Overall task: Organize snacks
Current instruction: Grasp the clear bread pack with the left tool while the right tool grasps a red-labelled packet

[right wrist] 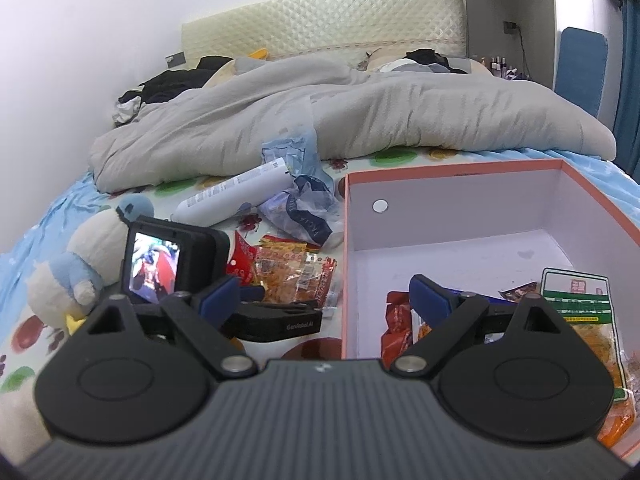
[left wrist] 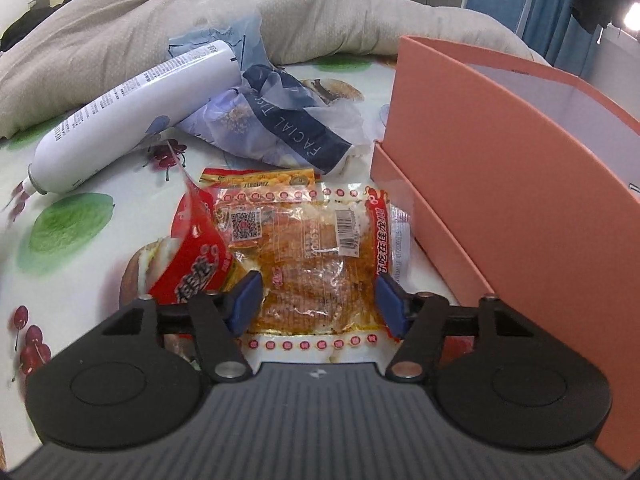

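Crinkly film snack packet (left wrist: 316, 264) lies flat just beside the pink box (left wrist: 500, 184), between our left gripper (left wrist: 318, 300) pads, part-open, not pinching. Light, slippery, crushable; we'd judge side edges best.

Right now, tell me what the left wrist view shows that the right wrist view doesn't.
Left only: the left gripper with its jaws straddling the clear snack pack, pads not visibly pressing.
Right only: the plush penguin, the box's inside with snacks, and the right gripper, open.
Both: the pink box, white tube, tissue wrapper, and grey duvet.
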A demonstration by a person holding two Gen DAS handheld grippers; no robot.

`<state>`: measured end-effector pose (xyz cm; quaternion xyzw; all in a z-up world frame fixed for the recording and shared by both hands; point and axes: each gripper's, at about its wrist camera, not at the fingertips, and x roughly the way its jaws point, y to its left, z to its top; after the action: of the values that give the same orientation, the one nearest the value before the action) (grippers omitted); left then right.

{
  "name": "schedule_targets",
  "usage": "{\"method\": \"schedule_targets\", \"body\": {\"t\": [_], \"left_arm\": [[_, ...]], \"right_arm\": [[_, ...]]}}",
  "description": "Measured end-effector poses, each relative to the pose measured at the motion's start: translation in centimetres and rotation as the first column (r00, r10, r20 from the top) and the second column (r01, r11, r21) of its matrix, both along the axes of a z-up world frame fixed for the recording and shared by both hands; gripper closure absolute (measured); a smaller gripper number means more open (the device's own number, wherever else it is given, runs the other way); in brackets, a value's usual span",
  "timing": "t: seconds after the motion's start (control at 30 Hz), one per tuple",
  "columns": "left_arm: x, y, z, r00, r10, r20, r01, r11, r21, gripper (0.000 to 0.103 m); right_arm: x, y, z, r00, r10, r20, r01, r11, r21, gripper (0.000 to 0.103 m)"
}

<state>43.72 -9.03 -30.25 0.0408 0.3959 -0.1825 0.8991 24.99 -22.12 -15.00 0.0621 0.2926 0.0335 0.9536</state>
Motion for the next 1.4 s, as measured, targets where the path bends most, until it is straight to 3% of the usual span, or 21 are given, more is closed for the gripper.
{"method": "schedule_targets", "body": {"t": [0.2, 0.47, 0.63, 0.87, 1.0, 1.17, 1.2, 1.27, 1.33, 1.4], "left_arm": [[-1.1, 1.8, 0.4, 1.000, 0.022, -0.018, -0.023, 0.999, -0.044, 0.053], [-4.5, 6.8, 0.7, 0.995, 0.093, -0.029, -0.095, 0.993, -0.068, 0.055], [-5.9, 10.4, 0.7, 0.988, 0.149, -0.031, -0.151, 0.985, -0.087, 0.055], [-7.2, 13.7, 0.7, 0.980, 0.195, -0.030, -0.198, 0.972, -0.124, 0.055], [-7.2, 14.4, 0.7, 0.978, 0.208, -0.030, -0.210, 0.966, -0.154, 0.055], [-7.3, 14.6, 0.5, 0.978, 0.207, -0.023, -0.208, 0.963, -0.173, 0.055], [-7.4, 14.6, 0.4, 0.978, 0.207, -0.024, -0.208, 0.962, -0.178, 0.055], [-7.3, 14.7, 0.4, 0.978, 0.207, -0.025, -0.209, 0.961, -0.182, 0.055], [-7.4, 14.6, 0.5, 0.978, 0.209, -0.026, -0.210, 0.961, -0.181, 0.055], [-7.4, 14.6, 0.6, 0.977, 0.211, -0.028, -0.212, 0.960, -0.182, 0.055]], "right_arm": [[1.2, 1.0, 0.3, 0.999, 0.035, -0.002, -0.035, 0.999, -0.003, 0.010], [5.1, 4.7, 0.6, 0.991, 0.133, 0.006, -0.133, 0.991, -0.006, 0.010], [8.0, 7.0, -0.3, 0.985, 0.166, -0.047, -0.167, 0.986, -0.018, 0.010], [11.8, 10.2, -3.5, 0.969, 0.207, -0.131, -0.223, 0.968, -0.115, 0.012], [14.4, 11.7, -5.9, 0.958, 0.203, -0.204, -0.251, 0.935, -0.249, 0.013], [16.5, 12.3, -8.2, 0.947, 0.192, -0.256, -0.271, 0.907, -0.323, 0.014], [16.9, 12.4, -8.7, 0.944, 0.197, -0.264, -0.280, 0.901, -0.330, 0.016], [17.5, 12.5, -9.4, 0.934, 0.208, -0.290, -0.300, 0.896, -0.326, 0.036], [17.9, 12.3, -9.7, 0.929, 0.213, -0.304, -0.303, 0.909, -0.287, 0.045], [17.9, 12.2, -9.9, 0.929, 0.211, -0.304, -0.295, 0.918, -0.265, 0.063]]}}
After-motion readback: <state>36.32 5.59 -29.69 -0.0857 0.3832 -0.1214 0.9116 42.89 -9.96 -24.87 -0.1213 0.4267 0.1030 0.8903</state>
